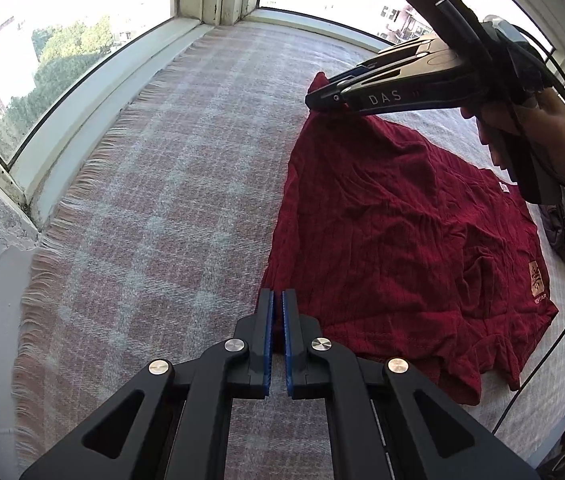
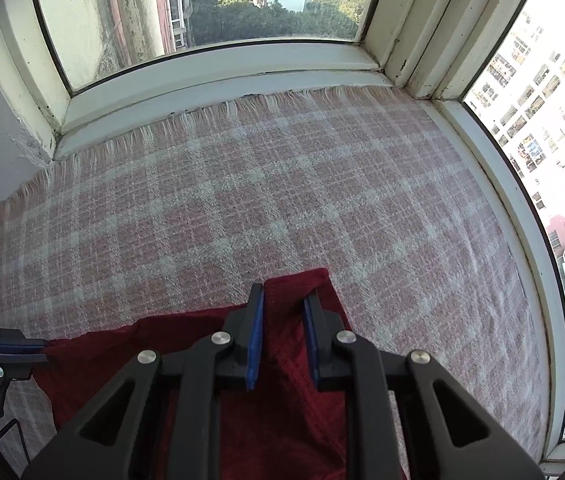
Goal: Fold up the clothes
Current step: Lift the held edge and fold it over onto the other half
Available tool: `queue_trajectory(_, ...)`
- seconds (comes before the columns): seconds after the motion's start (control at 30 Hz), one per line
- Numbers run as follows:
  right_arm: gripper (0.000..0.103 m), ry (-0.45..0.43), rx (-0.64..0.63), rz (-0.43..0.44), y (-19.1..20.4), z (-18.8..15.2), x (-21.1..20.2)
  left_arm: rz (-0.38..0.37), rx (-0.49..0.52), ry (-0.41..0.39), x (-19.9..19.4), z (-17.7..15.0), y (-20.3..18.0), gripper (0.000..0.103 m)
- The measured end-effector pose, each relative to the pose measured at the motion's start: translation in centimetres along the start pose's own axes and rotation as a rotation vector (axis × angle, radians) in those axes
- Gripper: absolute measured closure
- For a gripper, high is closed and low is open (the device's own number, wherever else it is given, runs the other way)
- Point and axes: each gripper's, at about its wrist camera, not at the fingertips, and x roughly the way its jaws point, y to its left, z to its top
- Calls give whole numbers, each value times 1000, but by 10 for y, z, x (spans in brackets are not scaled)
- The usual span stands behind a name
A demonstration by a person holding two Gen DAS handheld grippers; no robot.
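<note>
A bay window (image 2: 266,4) wraps around the corner in front of you, with trees and apartment blocks outside, and the sill-level surface below it is covered by a pink-and-pale checked blanket (image 1: 186,184) whose fringe (image 2: 186,120) runs along the window frame.

The dark red garment (image 1: 402,240) lies on the right part of that blanket in your left wrist view, mostly spread flat but rumpled, with creases running across its ribbed-looking knit. A stitched hem runs along its near edge, a small orange-gold patch (image 1: 537,282) with lettering sits near the right-hand corner, and a tiny white label (image 1: 504,187) shows at the far edge.

Your left gripper (image 1: 277,312) has its jaws almost together, pinching the garment's near-left edge between the blue pads (image 1: 287,328); the right wrist view shows the same pinch at the cloth's corner, which looks pulled taut.

Your right gripper (image 2: 282,316) is at the far corner, which is raised off the blanket into a peak. In its own view the jaws stand somewhat apart with a thick bunch of red cloth filling the gap; from the left wrist view they look narrowed on that corner. Your hand (image 1: 530,120) wraps the handle, with a black cable (image 1: 542,340) trailing down past the garment.
</note>
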Motion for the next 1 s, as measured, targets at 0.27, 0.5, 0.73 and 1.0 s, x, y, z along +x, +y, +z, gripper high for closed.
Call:
queue_trajectory(0.27,86,-20,-26,-2,0,-3,-10,10,-16,-15,-8,0,-15,99)
queue_trajectory(0.5,86,-57,4,39,-9,-8,-25,-51,-25,-53,-27,-4,-26,99)
queue_trajectory(0.73,87,-102,40,60,-21,-19,-47,-103,46,-73,-46,-9,-54,99)
queue_trajectory(1.0,88,-179,124,37,-52,-66,-92,-183,162,-94,-53,-3,-107,99)
